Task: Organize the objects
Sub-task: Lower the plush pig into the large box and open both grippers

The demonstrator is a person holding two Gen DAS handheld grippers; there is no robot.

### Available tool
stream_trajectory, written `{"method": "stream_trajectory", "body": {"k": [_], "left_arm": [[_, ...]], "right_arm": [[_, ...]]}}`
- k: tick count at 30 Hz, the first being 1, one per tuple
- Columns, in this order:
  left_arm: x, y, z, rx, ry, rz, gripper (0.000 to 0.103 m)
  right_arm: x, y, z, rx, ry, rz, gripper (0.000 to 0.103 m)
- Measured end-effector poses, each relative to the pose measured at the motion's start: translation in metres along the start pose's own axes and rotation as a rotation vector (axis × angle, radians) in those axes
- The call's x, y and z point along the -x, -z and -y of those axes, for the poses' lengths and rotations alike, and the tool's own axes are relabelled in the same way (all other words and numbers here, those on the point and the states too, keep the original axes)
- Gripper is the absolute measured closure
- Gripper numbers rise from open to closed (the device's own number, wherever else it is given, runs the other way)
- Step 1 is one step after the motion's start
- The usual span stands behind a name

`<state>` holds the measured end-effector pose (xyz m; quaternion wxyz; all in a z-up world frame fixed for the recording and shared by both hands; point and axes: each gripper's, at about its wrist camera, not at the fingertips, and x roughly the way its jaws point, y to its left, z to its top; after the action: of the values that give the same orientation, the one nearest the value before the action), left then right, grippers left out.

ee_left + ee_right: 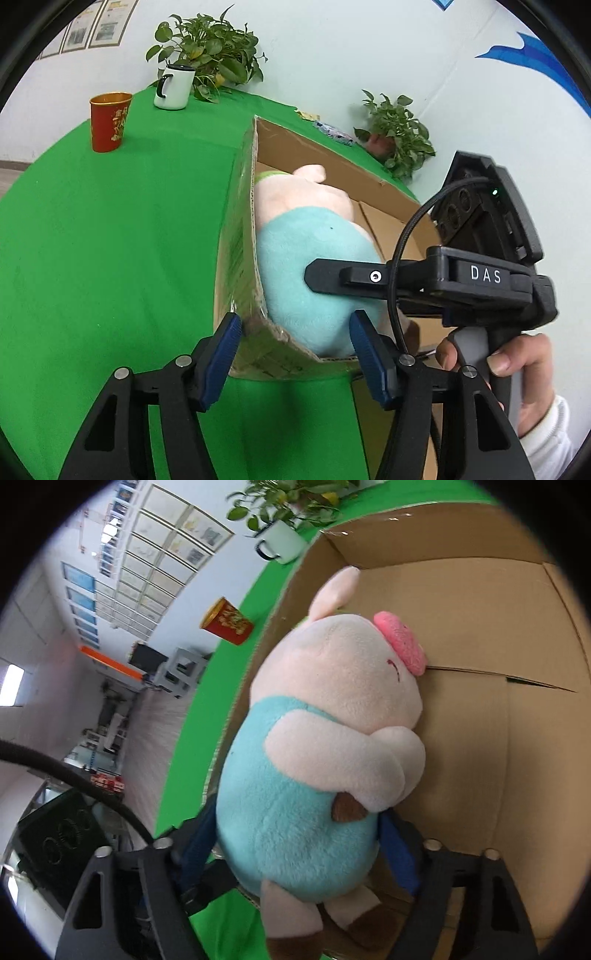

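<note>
Right hand-held gripper [295,853] is clamped on the plush pig [314,746], which sits inside the cardboard box [480,627], long axis running straight ahead of the fingers. Left hand-held gripper [295,343] is spread wide, straddling the box's near corner, holding nothing.

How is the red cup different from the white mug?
The red cup has gold patterns and no handle; the white mug is plain with a black handle. The red cup is open on top; the white mug wears a dark lid. Both stand upright on the green table.
</note>
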<state>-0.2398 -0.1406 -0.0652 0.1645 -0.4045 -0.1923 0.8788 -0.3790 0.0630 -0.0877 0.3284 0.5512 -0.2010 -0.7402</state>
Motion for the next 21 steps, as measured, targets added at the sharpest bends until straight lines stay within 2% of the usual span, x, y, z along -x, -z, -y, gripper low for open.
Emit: {"method": "stream_trajectory", "body": {"k": [5, 9, 13, 16, 21], "left_arm": [[0.007, -0.002, -0.001, 0.004, 0.031, 0.02, 0.044], [0.004, -0.003, -0.001, 0.006, 0.019, 0.018, 0.044], [0.0, -0.003, -0.003, 0.013, 0.012, 0.009, 0.044], [0.001, -0.003, -0.005, 0.02, 0.017, 0.0, 0.044], [0.021, -0.002, 0.011, -0.062, -0.061, 0.08, 0.044]], "right_arm": [[0.002, 0.001, 0.013, -0.057, -0.117, 0.028, 0.034], [-0.002, 0.001, 0.012, -0.075, -0.098, 0.016, 0.018], [0.001, 0.002, 0.003, -0.065, -0.048, 0.021, 0.014], [0.018, 0.009, -0.011, -0.004, 0.063, 0.076, 0.012], [0.073, 0.049, -0.044, 0.169, 0.373, 0.279, 0.002]]}}
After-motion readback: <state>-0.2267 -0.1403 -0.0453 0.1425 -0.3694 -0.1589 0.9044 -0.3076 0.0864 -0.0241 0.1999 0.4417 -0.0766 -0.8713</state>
